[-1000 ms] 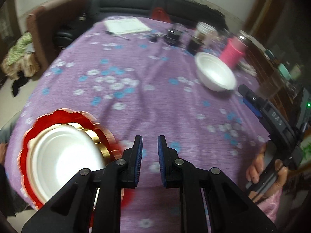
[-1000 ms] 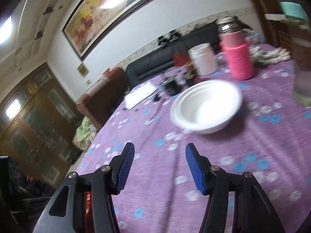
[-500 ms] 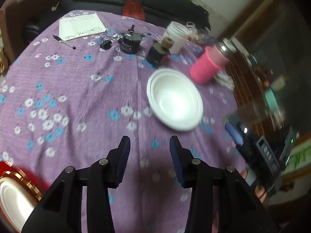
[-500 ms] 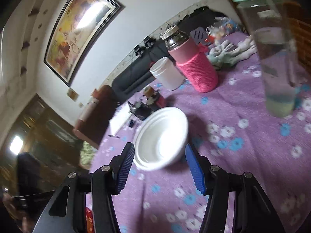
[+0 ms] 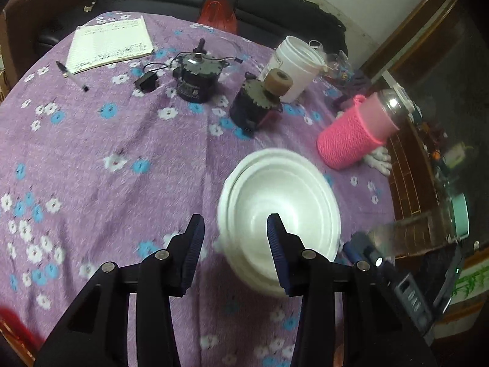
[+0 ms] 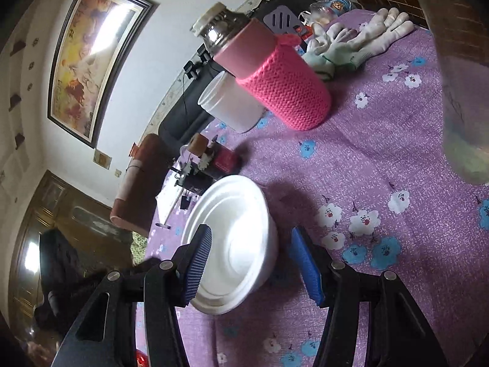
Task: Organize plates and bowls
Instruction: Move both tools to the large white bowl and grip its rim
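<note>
Nearest, the left gripper [image 5: 233, 229] and right gripper [image 6: 249, 246] both gape wide, each straddling a rim of the white foam bowl [image 5: 279, 229], which rests ungrasped on the purple flowered tablecloth [image 5: 122, 159]. Beyond stands a pink knit-sleeved bottle [image 6: 272, 82]. The bowl probably remains to be collected and stacked.

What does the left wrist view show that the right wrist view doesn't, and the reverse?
Left wrist only: the notebook with a pen beside it, and the red object at the far table edge. Right wrist only: the framed painting and white gloves. Both: the white bowl, the pink bottle and white tub.
</note>
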`<state>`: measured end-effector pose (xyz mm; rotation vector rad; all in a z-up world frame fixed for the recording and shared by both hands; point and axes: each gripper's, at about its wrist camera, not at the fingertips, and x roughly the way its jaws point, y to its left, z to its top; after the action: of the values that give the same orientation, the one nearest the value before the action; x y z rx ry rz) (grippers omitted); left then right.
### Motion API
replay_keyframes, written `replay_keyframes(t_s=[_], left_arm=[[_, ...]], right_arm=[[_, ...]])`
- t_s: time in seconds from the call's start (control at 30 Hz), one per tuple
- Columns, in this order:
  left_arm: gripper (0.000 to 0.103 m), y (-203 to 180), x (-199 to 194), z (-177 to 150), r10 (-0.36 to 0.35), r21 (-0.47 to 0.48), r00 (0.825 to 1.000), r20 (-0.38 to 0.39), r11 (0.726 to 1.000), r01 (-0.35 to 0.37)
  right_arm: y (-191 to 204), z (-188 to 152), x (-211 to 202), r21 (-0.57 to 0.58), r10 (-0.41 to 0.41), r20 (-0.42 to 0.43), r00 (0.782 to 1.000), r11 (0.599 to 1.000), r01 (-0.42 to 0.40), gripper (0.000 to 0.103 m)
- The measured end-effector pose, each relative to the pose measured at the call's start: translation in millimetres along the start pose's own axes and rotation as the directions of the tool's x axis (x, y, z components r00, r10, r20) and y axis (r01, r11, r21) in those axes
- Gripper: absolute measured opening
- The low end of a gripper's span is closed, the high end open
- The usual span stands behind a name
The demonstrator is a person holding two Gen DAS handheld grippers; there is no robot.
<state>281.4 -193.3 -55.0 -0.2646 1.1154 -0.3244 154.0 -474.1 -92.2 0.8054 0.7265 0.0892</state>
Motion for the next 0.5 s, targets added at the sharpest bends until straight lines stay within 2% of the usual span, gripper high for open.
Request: replay_keyframes(t_s=[0.1, 0.23, 0.5], left_arm=[[0.04, -5, 11, 3, 0.015, -0.001, 1.0, -0.003, 1.0, -0.015], [0.04, -2, 21, 6, 0.068, -0.01, 0.998, 0.002, 0.998, -0.068], [0.04, -3, 45, 3, 0.062, -0.024, 0.997, -0.049, 0.998, -0.063]], right_arm=[[0, -2, 6, -0.007, 0.003, 0.002, 1.0, 1.0, -0.003, 0.058], [0, -6, 16, -0.023, -0.012, -0.019, 1.0, 1.0, 0.011, 0.055], [-5, -5, 20, 0.002, -0.01, -0.028, 1.0, 1.0, 0.01, 0.056]])
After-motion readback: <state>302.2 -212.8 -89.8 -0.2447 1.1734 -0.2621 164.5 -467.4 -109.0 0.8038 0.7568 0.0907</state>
